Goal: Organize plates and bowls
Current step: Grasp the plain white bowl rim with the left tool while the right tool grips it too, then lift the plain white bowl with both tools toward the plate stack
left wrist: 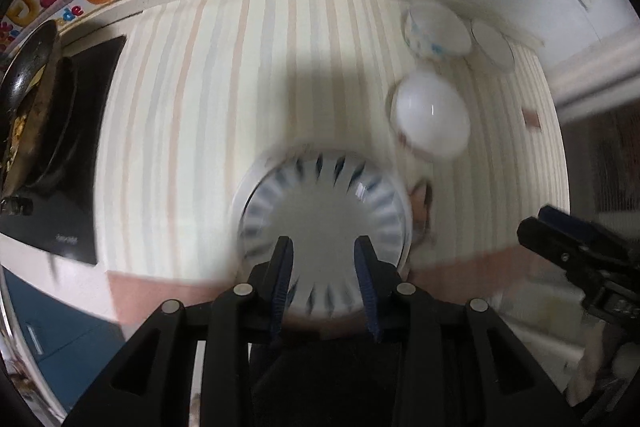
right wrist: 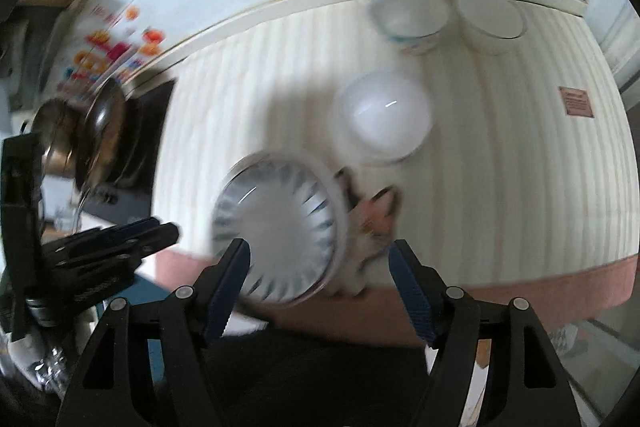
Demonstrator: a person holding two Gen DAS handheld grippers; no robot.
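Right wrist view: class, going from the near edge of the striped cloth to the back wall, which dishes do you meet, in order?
Blue-patterned plate → plain white bowl → bowl with blue print, beside a second white bowl at the wall.

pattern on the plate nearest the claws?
White round plate with dark blue radial dashes around its rim, plain centre. Clearest in the left wrist view.

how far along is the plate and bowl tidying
Partly done, it seems. The blue-rayed plate lies near the cloth's front edge. A plain white bowl sits behind it, with two more bowls by the wall. Both tongs, left and right, are empty. Gathering the separate dishes may remain.
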